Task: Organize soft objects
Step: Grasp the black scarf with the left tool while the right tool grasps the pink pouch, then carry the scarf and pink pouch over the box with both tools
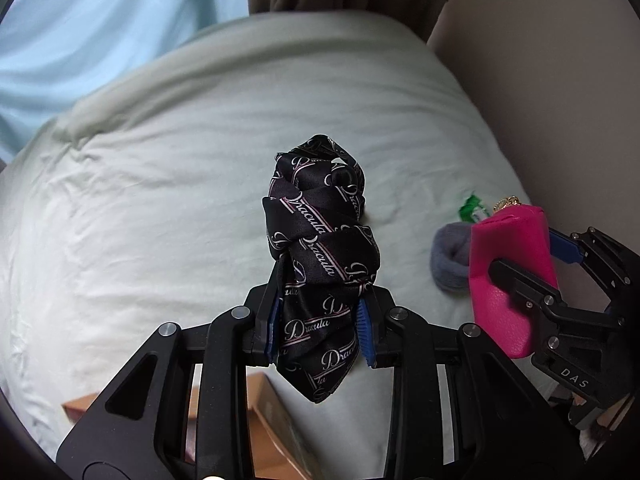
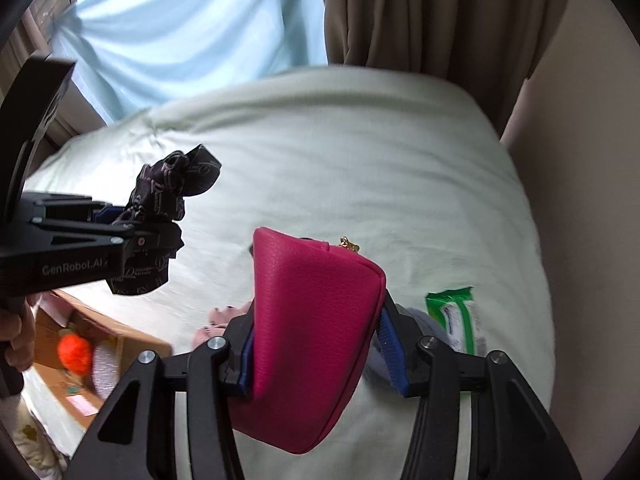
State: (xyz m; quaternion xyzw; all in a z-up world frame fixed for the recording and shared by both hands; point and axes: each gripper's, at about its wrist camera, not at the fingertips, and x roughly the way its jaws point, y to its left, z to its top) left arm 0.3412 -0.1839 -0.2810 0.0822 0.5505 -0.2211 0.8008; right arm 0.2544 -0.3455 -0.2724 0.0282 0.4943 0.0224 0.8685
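Note:
My left gripper (image 1: 320, 328) is shut on a knotted black printed scarf (image 1: 320, 240) and holds it above the pale green bed (image 1: 160, 200). The scarf also shows at the left of the right wrist view (image 2: 168, 200). My right gripper (image 2: 316, 352) is shut on a pink zip pouch (image 2: 312, 320) and holds it over the bed. The pouch (image 1: 508, 272) and right gripper (image 1: 532, 268) show at the right of the left wrist view. A grey soft item (image 1: 448, 260) lies on the bed behind the pouch.
An open cardboard box (image 2: 120, 340) with an orange pom-pom (image 2: 74, 354) stands low at the bed's near left edge. A green and white packet (image 2: 456, 316) lies on the bed at the right. A brown curtain (image 2: 420, 20) and a wall lie beyond.

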